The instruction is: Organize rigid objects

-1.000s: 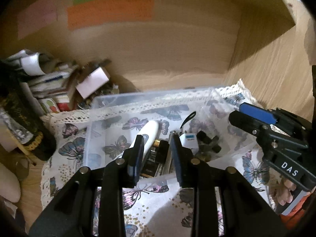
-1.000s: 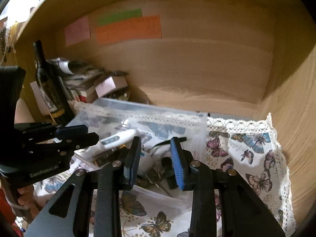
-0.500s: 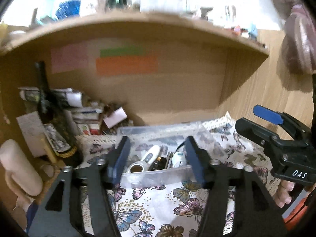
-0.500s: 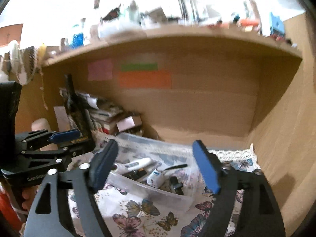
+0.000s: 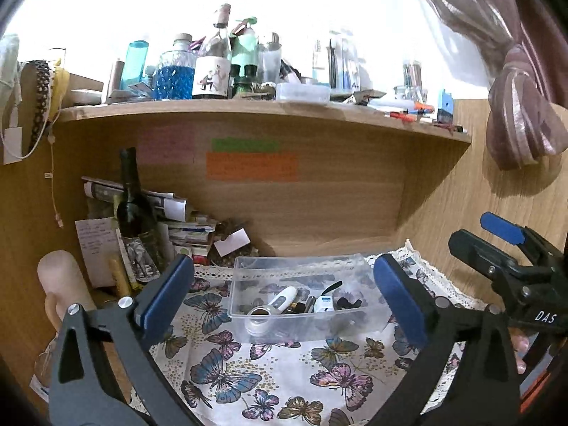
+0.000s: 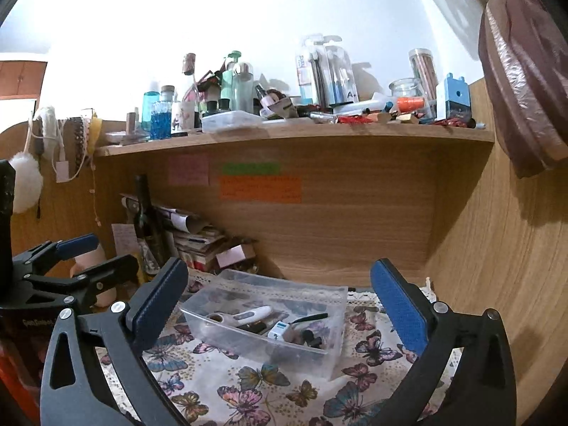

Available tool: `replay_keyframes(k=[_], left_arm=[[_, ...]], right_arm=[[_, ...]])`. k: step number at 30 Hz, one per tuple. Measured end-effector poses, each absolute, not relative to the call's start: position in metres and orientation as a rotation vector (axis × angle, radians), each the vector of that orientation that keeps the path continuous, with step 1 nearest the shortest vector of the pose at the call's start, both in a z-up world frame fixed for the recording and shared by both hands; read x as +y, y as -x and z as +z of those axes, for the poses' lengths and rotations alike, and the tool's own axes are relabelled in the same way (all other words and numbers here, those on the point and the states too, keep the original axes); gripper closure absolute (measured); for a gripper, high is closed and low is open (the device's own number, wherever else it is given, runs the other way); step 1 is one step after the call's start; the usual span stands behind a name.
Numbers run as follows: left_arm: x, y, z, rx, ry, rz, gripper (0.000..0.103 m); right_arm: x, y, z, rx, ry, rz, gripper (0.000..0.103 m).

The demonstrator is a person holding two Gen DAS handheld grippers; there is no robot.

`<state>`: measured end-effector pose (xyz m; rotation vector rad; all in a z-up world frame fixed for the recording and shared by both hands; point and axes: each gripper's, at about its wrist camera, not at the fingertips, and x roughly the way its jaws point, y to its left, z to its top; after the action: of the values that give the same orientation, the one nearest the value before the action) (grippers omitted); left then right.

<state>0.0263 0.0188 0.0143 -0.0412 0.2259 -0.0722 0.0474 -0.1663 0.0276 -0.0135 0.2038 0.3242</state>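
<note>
Both grippers had drawn back and up from the clear plastic bin (image 5: 298, 280) since the earlier frames, where they stood narrow directly over its contents; their jaws had just been opening. Left gripper (image 5: 280, 298): fingers spread wide, nothing between them, bin seen in the gap beyond. Right gripper (image 6: 280, 301): fingers likewise wide and empty, its body lettered "DAS" in the left view; the left gripper's body carried partly legible lettering beginning "Gen".

Bin: one, standing on the butterfly-print cloth (image 5: 248, 365) that covered the desk, beneath the wooden shelf (image 6: 294, 131).

Contents of bin, counted where possible: one white handheld device (image 5: 273, 305) with a round open end, lying toward the bin's left; one small white box with a blue label (image 5: 325, 304), right of it; several dark small items beside these, number not clear.

Left of bin: one dark wine bottle (image 5: 136, 213), upright, with an elephant picture on its label; a pile of papers and boxes behind.

Behind bin, on the back panel: three paper notes, one pink (image 5: 167, 145), one green (image 5: 245, 144), one orange (image 5: 252, 167); writing illegible.

Above bin, on the shelf: many bottles and jars; one package showed "A+".
</note>
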Motion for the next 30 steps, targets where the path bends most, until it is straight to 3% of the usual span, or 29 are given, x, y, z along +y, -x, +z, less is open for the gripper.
replay_keyframes(k=[30], left_arm=[[0.0177, -0.0227, 0.0156, 0.209, 0.037, -0.070, 0.000]], right_arm=[[-0.1706, -0.0447, 0.0240, 0.225, -0.027, 0.326, 0.000]])
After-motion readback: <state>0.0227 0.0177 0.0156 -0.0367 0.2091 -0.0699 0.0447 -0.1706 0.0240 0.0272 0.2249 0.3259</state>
